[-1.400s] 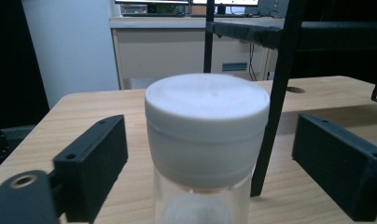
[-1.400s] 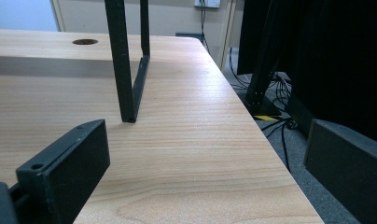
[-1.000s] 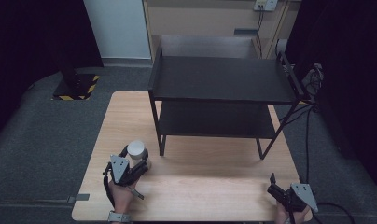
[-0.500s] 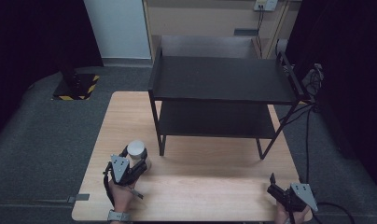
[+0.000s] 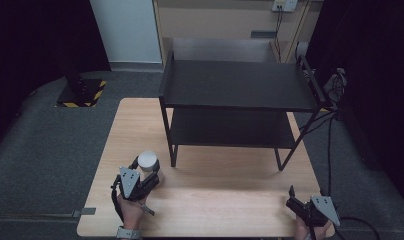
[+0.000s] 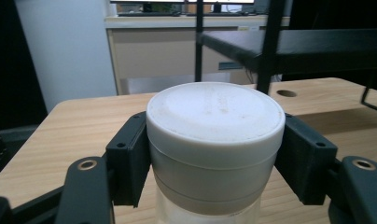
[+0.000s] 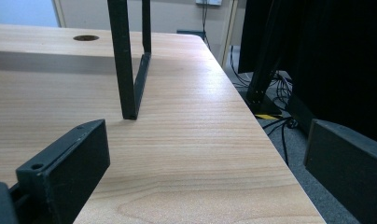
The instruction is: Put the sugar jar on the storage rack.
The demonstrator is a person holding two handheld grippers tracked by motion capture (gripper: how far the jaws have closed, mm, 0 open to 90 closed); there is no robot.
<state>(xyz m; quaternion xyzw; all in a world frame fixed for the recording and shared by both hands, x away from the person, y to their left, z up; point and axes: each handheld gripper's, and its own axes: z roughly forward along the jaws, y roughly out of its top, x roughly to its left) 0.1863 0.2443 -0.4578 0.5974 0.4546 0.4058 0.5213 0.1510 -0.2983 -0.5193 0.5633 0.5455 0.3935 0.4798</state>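
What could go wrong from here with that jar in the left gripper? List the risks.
1. The left gripper clamps the white-lidded jar just under its lid, so a lift might tilt or slip it.
2. The black shelf rack stands close by; its front leg could catch the jar on the way over.
3. The right gripper rests open near the table's corner, too far off to steady anything.

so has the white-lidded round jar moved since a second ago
No. The white-lidded round jar sits at the same spot beside the black metal shelf's front left leg, with the left gripper shut on it.
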